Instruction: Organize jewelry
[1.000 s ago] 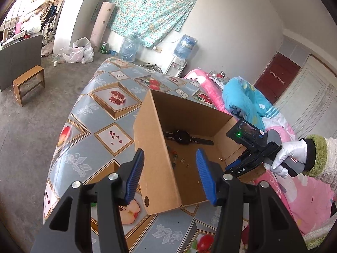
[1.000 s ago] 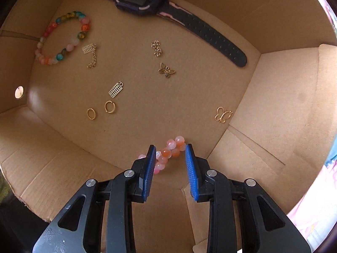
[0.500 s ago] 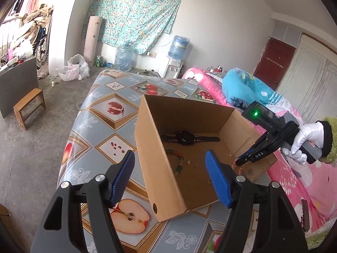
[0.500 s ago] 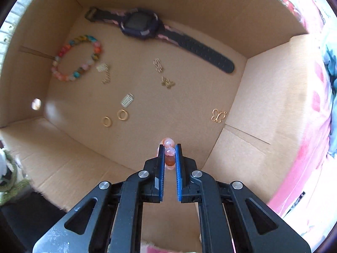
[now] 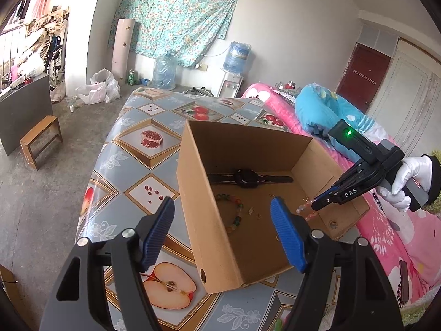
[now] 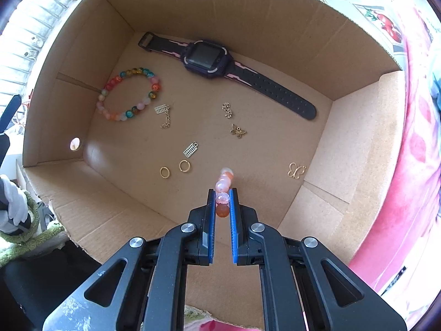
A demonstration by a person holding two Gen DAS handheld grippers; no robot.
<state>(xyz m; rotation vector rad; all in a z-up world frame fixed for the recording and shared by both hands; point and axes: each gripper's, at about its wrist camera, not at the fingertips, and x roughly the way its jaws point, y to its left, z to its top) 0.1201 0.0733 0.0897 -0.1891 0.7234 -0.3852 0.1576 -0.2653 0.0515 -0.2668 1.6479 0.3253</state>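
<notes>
An open cardboard box [image 6: 358, 138] holds a black watch [image 6: 209, 60], a multicoloured bead bracelet [image 6: 129, 93], two gold rings [image 6: 175, 168] and several small gold charms [image 6: 238, 131]. My right gripper [image 6: 222, 197] is shut on a pink and orange bead bracelet [image 6: 224, 183] and holds it lifted above the box floor. In the left wrist view my right gripper [image 5: 317, 205] hangs over the box's right side with the pink bracelet [image 5: 306, 211] dangling from it. My left gripper [image 5: 223, 234] is open and empty, above the near corner of the box [image 5: 215, 248].
The box stands on a table with a fruit-patterned cloth [image 5: 143, 149]. A bed with pink bedding [image 5: 386, 234] and a blue pillow [image 5: 325, 113] lies to the right. A wooden stool [image 5: 41, 138] stands on the floor at the left.
My right gripper closed on the pink bracelet and lifted it up from the box floor. My left gripper opened wider and drew back from the box.
</notes>
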